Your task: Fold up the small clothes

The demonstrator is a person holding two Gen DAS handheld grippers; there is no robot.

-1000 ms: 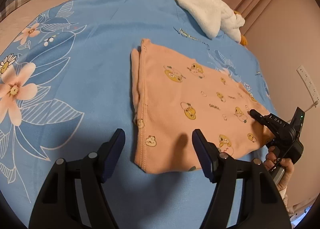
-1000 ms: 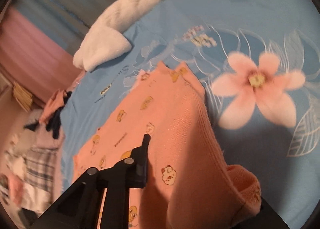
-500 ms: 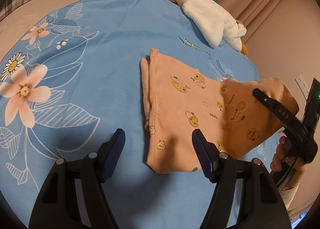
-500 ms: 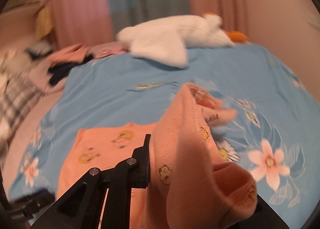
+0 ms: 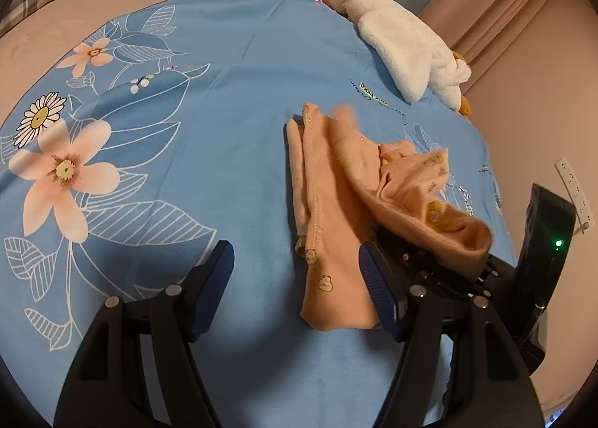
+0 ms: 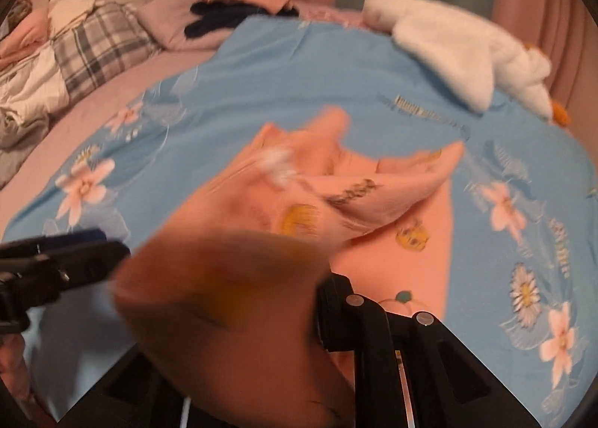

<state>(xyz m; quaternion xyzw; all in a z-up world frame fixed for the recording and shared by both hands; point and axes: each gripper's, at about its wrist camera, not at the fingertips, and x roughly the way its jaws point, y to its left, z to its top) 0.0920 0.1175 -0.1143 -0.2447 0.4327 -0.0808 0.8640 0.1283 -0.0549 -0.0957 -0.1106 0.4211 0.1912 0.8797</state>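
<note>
A small peach garment printed with yellow bears lies on the blue flowered bedspread. Its right side is lifted and folded over toward the left edge. My right gripper has a bunched fold of that garment between its fingers, which hides the left finger. Its jaws are opening slightly with the cloth still pinched. In the left wrist view the right gripper sits just behind my left gripper's right finger. My left gripper is open, low over the garment's near corner, holding nothing.
A white plush toy lies at the far right of the bedspread. A plaid pillow and a pile of dark and pink clothes sit at the head of the bed. A wall socket is on the right wall.
The right gripper lifted the garment's right edge off the bed and swung it left across the garment, rolling as it went, until it reached the left gripper. The left gripper barely shifted.
</note>
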